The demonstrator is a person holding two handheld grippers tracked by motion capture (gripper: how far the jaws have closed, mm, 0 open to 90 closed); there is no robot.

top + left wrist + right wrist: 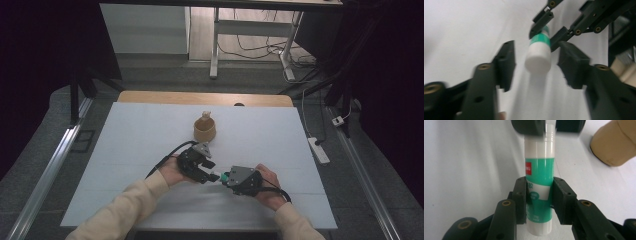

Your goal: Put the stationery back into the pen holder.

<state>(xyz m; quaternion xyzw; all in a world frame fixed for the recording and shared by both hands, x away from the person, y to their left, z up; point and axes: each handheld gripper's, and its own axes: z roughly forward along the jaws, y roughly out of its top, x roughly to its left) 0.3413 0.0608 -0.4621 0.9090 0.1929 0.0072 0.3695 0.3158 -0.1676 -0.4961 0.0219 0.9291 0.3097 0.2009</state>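
1. The right hand-held gripper (226,177) is clamped on a glue stick (216,176); in the right gripper view its two black pads press the green-and-white body from both sides, low on the tube (539,195).
2. The glue stick has a white body with a green label band bearing a small red mark, and a white ridged section at its far end.
3. The left hand-held gripper (209,173) stands with its jaws apart around the white end of the glue stick. In the left gripper view there is a gap between each pad and the tube (538,58), so it has no grip on it.
4. In that same view the right hand-held gripper (543,35) comes in from the top right, with its fingers closed on the green band.
5. In the high view the two hand-held grippers meet nose to nose over the near middle of the white tabletop (125,150), the glue stick lying between them. Whether the stick touches the surface cannot be told.
6. A tan round cup (204,131) stands farther back near the centre of the tabletop, well apart from the grippers, with a small pale thing (206,115) sticking up out of it.
7. That cup's side (614,145) appears in the right gripper view at upper right.
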